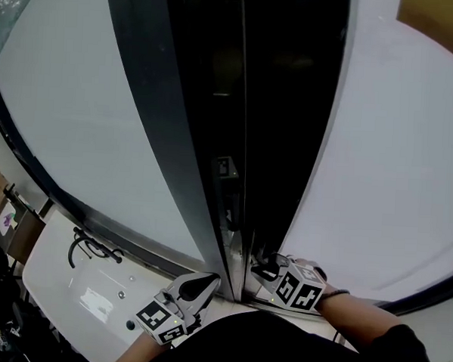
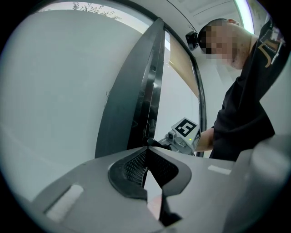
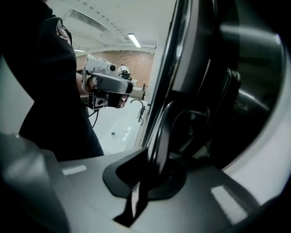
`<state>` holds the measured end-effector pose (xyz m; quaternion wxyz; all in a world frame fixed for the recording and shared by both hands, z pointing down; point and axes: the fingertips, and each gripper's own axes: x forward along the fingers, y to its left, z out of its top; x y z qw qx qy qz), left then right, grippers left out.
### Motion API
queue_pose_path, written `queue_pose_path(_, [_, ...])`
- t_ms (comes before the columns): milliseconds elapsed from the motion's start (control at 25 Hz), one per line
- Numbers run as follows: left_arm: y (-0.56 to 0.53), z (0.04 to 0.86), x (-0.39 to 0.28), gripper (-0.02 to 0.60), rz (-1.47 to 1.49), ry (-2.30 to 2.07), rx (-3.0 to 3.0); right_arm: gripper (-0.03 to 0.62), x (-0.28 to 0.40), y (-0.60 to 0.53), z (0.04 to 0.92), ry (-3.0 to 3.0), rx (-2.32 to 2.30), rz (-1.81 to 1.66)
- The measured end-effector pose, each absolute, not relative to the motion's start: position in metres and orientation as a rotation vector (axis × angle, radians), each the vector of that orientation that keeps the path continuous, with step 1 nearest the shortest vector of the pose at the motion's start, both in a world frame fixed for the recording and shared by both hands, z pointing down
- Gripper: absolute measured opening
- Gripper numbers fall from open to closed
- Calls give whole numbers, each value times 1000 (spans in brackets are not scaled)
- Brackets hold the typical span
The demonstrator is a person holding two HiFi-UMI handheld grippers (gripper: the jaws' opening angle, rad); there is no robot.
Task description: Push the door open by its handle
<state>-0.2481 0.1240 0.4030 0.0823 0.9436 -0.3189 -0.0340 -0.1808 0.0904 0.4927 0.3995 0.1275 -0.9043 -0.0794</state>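
Note:
The dark-framed door (image 1: pixel 176 136) with frosted glass stands ajar, its edge running down the middle of the head view. Its black lever handle (image 3: pixel 182 123) sits low on the inner side. My right gripper (image 3: pixel 152 157) is shut on that handle, whose flat black blade runs between the jaws; the same gripper (image 1: pixel 267 271) shows against the door edge at the bottom. My left gripper (image 1: pixel 206 283) hangs just left of the door edge, jaws shut with nothing in them, tips (image 2: pixel 146 152) pointing at the door edge (image 2: pixel 145 91). The two grippers flank the door.
A white basin (image 1: pixel 84 298) with a black tap (image 1: pixel 87 246) lies low at the left. A second frosted panel (image 1: pixel 394 170) stands right of the gap. The person's dark-clothed body (image 2: pixel 245 109) is close behind the grippers. A brick wall (image 3: pixel 132 59) shows far off.

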Motion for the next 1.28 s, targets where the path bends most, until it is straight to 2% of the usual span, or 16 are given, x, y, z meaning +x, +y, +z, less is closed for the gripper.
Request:
queue_pose_path(360, [145, 412, -253, 0, -53, -770, 2893, 0, -173, 20, 505, -2234, 440, -201])
queue_pose_path(760, [163, 412, -183, 0, 32, -671, 2944, 0, -142, -48, 502, -2191, 537, -134])
queue_pose_path(1000, [108, 414, -106, 0, 56, -890, 2904, 0, -126, -101, 500, -2224, 491, -185])
queue_pose_path(1280, [55, 410, -53, 0, 1, -1111, 2817, 0, -118, -133, 494, -2257, 489, -106])
